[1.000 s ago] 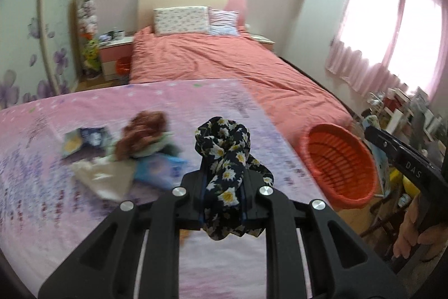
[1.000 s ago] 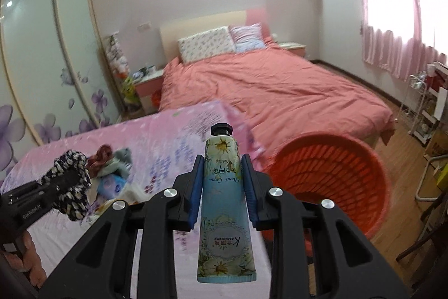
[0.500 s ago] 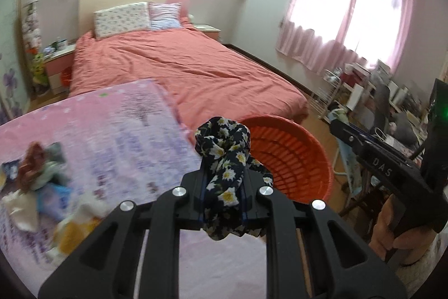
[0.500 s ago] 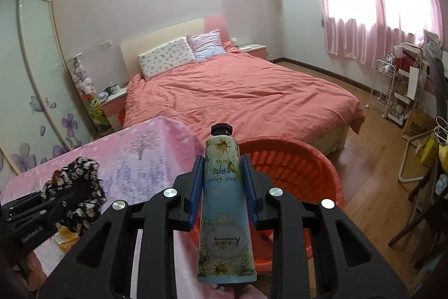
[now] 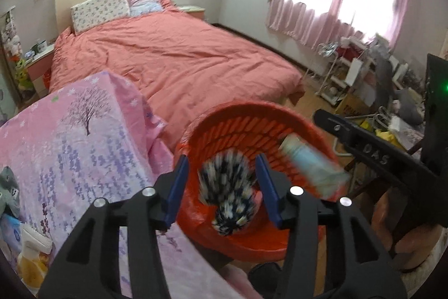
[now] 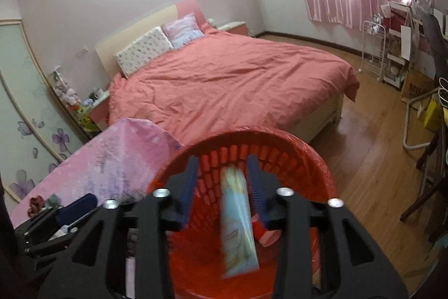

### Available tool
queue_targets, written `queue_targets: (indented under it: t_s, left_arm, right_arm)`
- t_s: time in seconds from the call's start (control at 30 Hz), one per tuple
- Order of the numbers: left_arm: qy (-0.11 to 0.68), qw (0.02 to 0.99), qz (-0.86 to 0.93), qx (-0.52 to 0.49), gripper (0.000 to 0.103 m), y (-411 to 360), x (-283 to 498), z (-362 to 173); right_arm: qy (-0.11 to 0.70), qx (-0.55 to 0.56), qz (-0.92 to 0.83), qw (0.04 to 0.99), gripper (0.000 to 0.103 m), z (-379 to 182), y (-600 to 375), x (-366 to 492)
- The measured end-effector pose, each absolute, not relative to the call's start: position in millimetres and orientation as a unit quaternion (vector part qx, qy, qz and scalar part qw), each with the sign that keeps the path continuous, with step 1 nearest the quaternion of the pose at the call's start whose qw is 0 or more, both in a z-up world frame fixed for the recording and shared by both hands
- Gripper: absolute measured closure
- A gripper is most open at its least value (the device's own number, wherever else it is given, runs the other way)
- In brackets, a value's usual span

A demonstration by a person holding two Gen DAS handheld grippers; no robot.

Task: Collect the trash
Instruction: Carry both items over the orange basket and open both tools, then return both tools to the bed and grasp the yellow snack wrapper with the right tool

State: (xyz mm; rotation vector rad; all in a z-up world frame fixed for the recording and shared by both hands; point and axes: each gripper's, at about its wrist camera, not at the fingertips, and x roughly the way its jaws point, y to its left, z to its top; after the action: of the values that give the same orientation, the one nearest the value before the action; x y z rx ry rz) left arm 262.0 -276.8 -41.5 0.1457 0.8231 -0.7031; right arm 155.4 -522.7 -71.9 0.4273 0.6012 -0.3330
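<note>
Bedroom scene: coral bed (image 5: pixel 173 66) behind, pink floral tablecloth (image 5: pixel 78 142) at left, orange basket (image 5: pixel 252 128) right under both tools. You're at the drop step. Your left gripper (image 5: pixel 222 184) has just been opening; its blue pads stand spread, with the black floral scrunchie (image 5: pixel 229 192) blurred between them, clear of both pads and, I judge, falling into the basket. Your right gripper (image 6: pixel 222 184) has also just been opening; the pale blue hand-cream tube (image 6: pixel 238 223) sits blurred between its parted pads, touching neither, over the basket's inside. In the left view the same tube shows streaked against the far basket wall. A red item lies low in the basket beside the tube in the right view; can't tell what it is. More trash is left on the tablecloth: a yellow-and-white packet (image 5: pixel 35 257) and a blue wrapper (image 5: pixel 9 229) at the lower left edge. Next, judged from this, you'd keep both jaws wide, lift clear of the rim, and swing back to that pile for the remaining pieces.
</note>
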Motion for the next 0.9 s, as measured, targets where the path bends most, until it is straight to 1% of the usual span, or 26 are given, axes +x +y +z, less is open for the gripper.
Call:
queue_targets:
  t_s: [0.1, 0.23, 0.33, 0.4, 0.53, 0.63, 0.8, 0.9]
  left_arm:
    - [0.388, 0.862, -0.316, 0.075, 0.051, -262, 265, -46]
    - [0.383, 0.872, -0.292, 0.084, 0.05, -234, 265, -48]
    - [0.375, 0.882, -0.271, 0.085, 0.046, -208, 261, -44]
    - [0.371, 0.889, -0.258, 0.078, 0.044, -182, 256, -41]
    - [0.365, 0.9, -0.229, 0.072, 0.043, -133, 250, -36]
    - [0.363, 0.909, -0.196, 0.063, 0.042, -90, 245, -33]
    - [0.368, 0.921, -0.122, 0.041, 0.039, -7, 245, -36]
    - [0.376, 0.924, -0.066, 0.028, 0.039, 45, 248, -41]
  right_arm:
    - [0.297, 0.205, -0.17, 0.917, 0.059, -79, -522, 147]
    - [0.306, 0.2, -0.176, 0.914, 0.059, -79, -519, 144]
    - [0.309, 0.187, -0.177, 0.916, 0.059, -75, -507, 146]
    - [0.312, 0.178, -0.173, 0.917, 0.059, -73, -497, 147]
    - [0.321, 0.157, -0.157, 0.921, 0.056, -70, -468, 148]
    - [0.329, 0.133, -0.138, 0.925, 0.056, -69, -436, 151]
    - [0.346, 0.099, -0.087, 0.929, 0.048, -75, -372, 156]
    - [0.36, 0.078, -0.039, 0.929, 0.041, -81, -322, 161]
